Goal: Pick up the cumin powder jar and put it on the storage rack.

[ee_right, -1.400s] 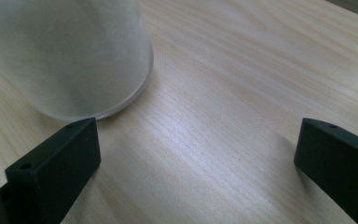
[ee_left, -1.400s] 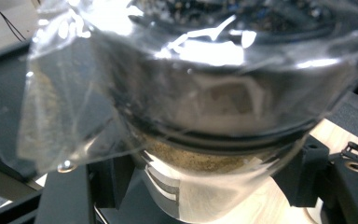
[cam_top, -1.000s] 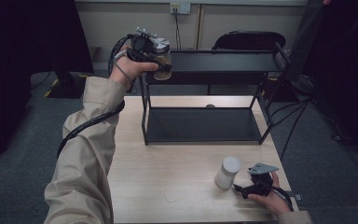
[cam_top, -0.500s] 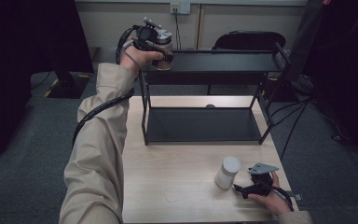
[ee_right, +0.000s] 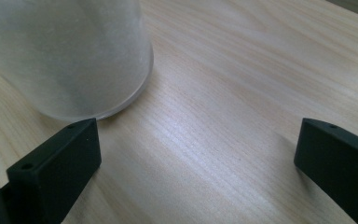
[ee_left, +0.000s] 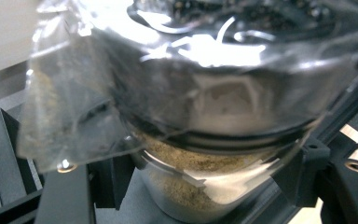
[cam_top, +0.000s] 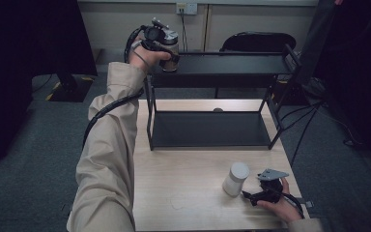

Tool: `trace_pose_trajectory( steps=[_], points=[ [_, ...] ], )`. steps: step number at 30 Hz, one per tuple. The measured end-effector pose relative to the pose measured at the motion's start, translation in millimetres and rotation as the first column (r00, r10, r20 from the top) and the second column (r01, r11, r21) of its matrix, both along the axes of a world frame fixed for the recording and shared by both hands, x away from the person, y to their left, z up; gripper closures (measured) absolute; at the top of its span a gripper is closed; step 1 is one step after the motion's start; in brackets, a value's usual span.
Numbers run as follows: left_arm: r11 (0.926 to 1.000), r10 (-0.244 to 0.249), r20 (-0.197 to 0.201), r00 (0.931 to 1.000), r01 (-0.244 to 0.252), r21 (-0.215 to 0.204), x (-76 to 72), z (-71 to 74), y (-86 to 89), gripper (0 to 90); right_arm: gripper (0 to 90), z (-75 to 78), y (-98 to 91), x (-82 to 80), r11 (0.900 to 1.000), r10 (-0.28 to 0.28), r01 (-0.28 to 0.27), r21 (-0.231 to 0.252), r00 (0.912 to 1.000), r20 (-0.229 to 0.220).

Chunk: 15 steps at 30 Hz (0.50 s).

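My left gripper (cam_top: 166, 46) is shut on a glass jar (cam_top: 170, 57) of brown powder with a shiny lid, held at the left end of the black rack's top shelf (cam_top: 232, 64). Up close, in the left gripper view, the jar (ee_left: 200, 186) sits between the two black jaws. I cannot tell whether its base touches the shelf. A white frosted jar (cam_top: 235, 179) stands upright on the wooden table (cam_top: 183, 179) at the front right. My right gripper (cam_top: 249, 195) lies open just right of it; the jar (ee_right: 65, 56) is past the left jaw, not between the jaws.
The rack's lower shelf (cam_top: 207, 129) is bare. A black chair (cam_top: 258, 41) stands behind the rack. Cables and a dark stand (cam_top: 314, 43) crowd the right side. Bare tabletop lies between the rack and the front edge.
The left hand has carried the brown-powder jar farther back and slightly right, over the left end of the top shelf. The right gripper and white jar have kept still.
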<state>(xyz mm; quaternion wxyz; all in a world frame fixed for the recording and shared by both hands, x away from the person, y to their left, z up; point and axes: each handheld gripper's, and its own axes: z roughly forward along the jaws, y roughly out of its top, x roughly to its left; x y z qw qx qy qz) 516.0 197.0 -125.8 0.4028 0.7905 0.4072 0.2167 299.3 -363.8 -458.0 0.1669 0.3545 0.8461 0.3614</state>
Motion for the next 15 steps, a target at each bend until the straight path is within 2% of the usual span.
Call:
trace_pose_trajectory(
  steps=[4,15],
  points=[
    [0.9999,-0.002,0.000,1.0000,0.002,0.015,2.4,-1.2,-3.6,31.0,0.0,0.0,0.0,0.0,1.0000,0.000,0.000,0.000,1.0000,0.000],
    [1.0000,0.002,0.010,1.0000,-0.002,0.001,5.3,-7.1,-4.8,31.0,0.0,0.1,0.1,0.0,1.0000,-0.001,0.001,-0.001,1.0000,0.001]
  ],
)
